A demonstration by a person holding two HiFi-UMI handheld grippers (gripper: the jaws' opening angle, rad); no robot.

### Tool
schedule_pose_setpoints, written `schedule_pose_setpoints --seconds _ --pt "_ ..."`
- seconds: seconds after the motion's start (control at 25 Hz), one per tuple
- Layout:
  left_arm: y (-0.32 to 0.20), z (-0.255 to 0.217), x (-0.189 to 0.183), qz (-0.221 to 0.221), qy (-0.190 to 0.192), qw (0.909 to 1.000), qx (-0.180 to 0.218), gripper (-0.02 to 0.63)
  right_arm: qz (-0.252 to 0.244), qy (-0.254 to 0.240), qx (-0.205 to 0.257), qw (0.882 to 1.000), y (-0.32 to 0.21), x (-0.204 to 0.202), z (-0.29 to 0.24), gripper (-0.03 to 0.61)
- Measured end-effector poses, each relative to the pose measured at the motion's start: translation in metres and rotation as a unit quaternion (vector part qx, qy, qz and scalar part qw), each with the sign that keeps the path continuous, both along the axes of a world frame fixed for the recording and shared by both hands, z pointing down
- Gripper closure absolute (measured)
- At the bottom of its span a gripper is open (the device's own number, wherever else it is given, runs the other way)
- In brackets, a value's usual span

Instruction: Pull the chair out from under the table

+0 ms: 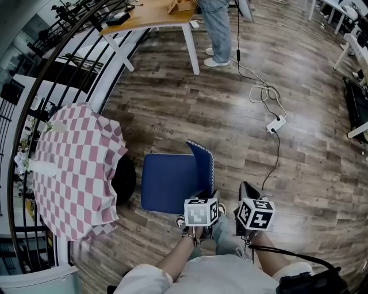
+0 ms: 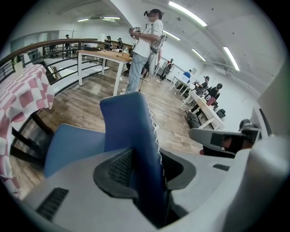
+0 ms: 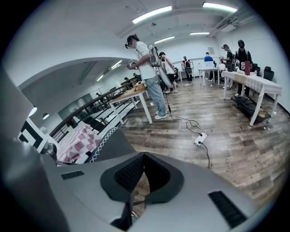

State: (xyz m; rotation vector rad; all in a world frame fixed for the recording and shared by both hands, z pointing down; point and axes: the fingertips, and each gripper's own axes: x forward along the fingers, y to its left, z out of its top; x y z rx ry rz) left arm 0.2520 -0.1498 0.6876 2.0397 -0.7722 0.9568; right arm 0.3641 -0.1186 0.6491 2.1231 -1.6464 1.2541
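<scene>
Chair (image 1: 167, 182) stands clear of the checked table (image 1: 75, 172), seat just beside the cloth's edge. Left gripper (image 2: 147, 154) straddles the backrest (image 2: 129, 122), jaws slack around it, not pinching. Right gripper (image 3: 144, 155) hangs beside it, tips together, holding nothing.

A white power strip (image 1: 276, 123) and looped cable (image 1: 263, 92) lie on the plank floor (image 1: 172, 109) at two o'clock; a person (image 1: 218, 31) stands at twelve beside a wooden counter (image 1: 152, 16).
</scene>
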Motion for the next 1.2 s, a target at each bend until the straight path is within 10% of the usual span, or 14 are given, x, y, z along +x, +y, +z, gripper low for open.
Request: schedule_pose_setpoints --seconds 0.8,1.2 --pt "0.003 -0.023 -0.010 0.043 0.023 0.9975 -0.050 0.408 -0.007 0.003 0.012 1.000 -0.032 -0.011 -0.020 0.560" --pt "-0.032 -0.072 -0.072 -0.026 0.059 0.9979 0.002 0.407 -0.031 0.024 0.044 0.998 -0.066 -0.046 -0.057 0.560"
